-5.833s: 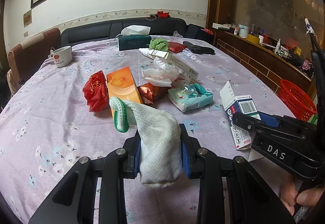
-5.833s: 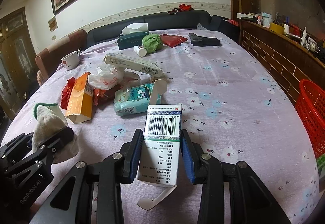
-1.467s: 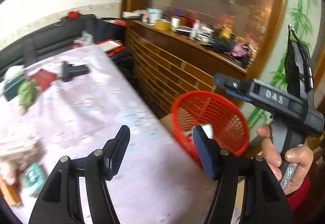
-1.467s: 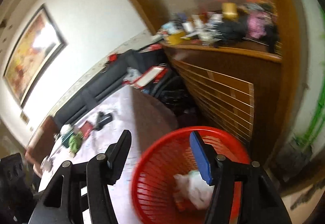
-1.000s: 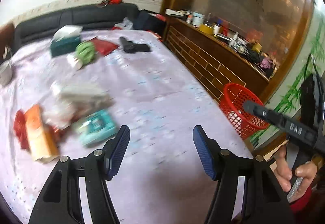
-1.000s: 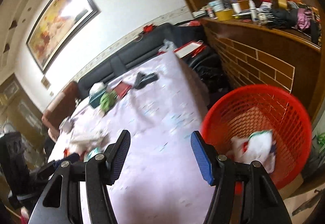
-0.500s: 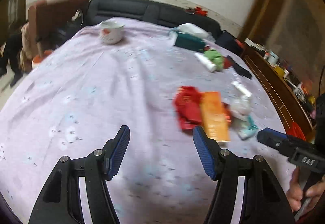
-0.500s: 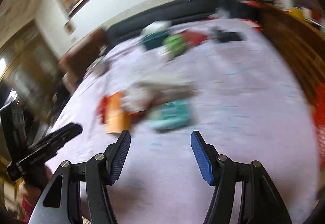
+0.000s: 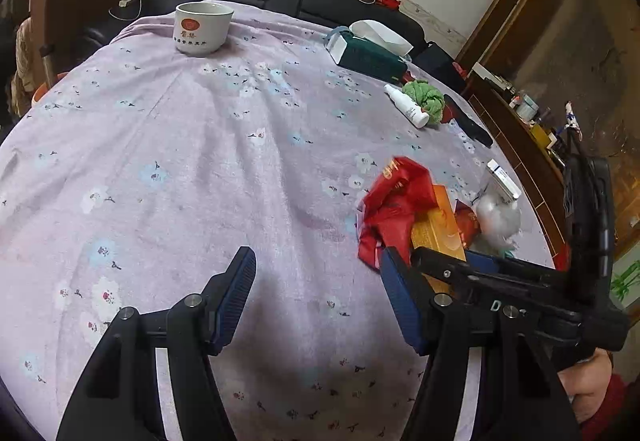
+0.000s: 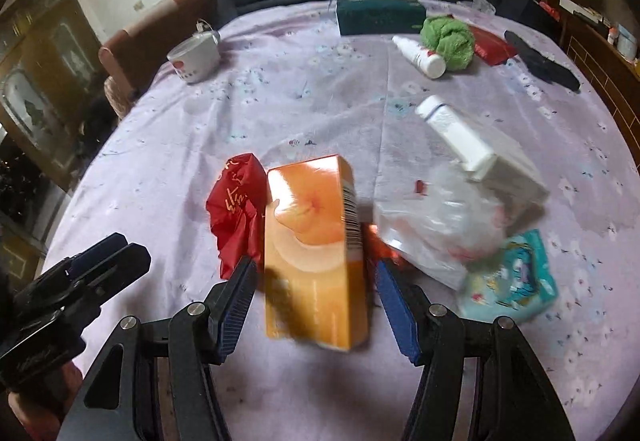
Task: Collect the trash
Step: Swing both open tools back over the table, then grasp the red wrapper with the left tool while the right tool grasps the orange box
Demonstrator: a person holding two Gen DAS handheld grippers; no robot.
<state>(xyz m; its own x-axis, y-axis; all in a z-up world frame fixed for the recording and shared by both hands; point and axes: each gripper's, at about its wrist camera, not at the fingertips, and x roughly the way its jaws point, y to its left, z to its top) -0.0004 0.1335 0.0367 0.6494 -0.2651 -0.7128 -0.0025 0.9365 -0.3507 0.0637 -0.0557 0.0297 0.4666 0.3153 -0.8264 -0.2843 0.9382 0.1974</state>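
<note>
Between the right gripper's (image 10: pixel 314 283) parted fingers lies the orange box (image 10: pixel 316 253).

Bench (image 10: pixel 280 109) cloth: lilac, small floral print. Carton (image 10: pixel 316 241): orange. Wrapper (image 10: pixel 236 209) at its 9 o'clock: red, gold lettering. Packet (image 10: pixel 516 281): teal.

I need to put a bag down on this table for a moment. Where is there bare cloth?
Bare: the wide stretch between the cup, the red wrapper and the left gripper. Crowded: around the orange box.
</note>
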